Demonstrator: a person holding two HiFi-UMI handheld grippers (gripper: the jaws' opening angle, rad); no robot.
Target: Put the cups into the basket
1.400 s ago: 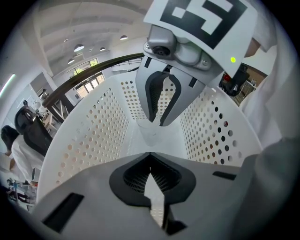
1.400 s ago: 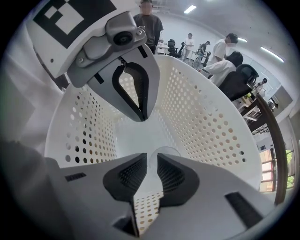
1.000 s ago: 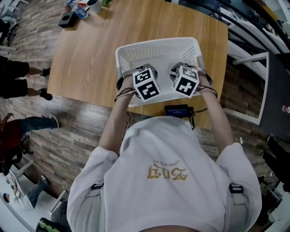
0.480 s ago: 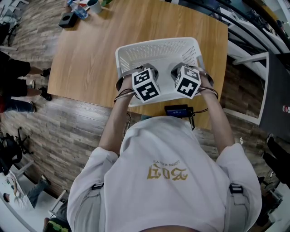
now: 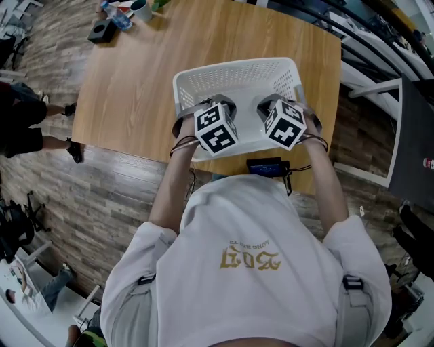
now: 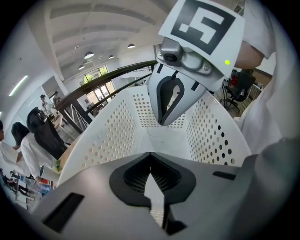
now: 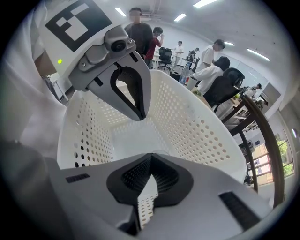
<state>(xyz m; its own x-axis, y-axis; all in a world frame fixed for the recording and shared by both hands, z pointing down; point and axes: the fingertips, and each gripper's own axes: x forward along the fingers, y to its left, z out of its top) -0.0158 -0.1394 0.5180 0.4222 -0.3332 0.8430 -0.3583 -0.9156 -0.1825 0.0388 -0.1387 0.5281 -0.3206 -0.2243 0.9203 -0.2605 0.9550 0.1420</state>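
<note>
A white perforated basket [image 5: 237, 74] stands on the wooden table [image 5: 135, 88], and both grippers hang over its near half. My left gripper [image 6: 150, 157] is shut with nothing between its jaws; the basket's bare floor [image 6: 164, 138] lies below it. My right gripper [image 7: 150, 158] is shut too and holds nothing. Each gripper view shows the other gripper facing it across the basket, the right gripper [image 6: 163, 119] and the left gripper [image 7: 138, 115]. Their marker cubes [image 5: 217, 127] cover the jaws in the head view. A white cup [image 5: 141, 7] stands at the table's far left corner.
A black box [image 5: 102, 28] and small items sit beside the cup at the far left corner. A black device [image 5: 266, 165] lies at the table's near edge under my arms. People stand on the floor to the left [image 5: 27, 122] and sit beyond the table [image 7: 213, 82].
The two grippers have edged slightly apart over the basket. People on the floor at the left have walked on.
</note>
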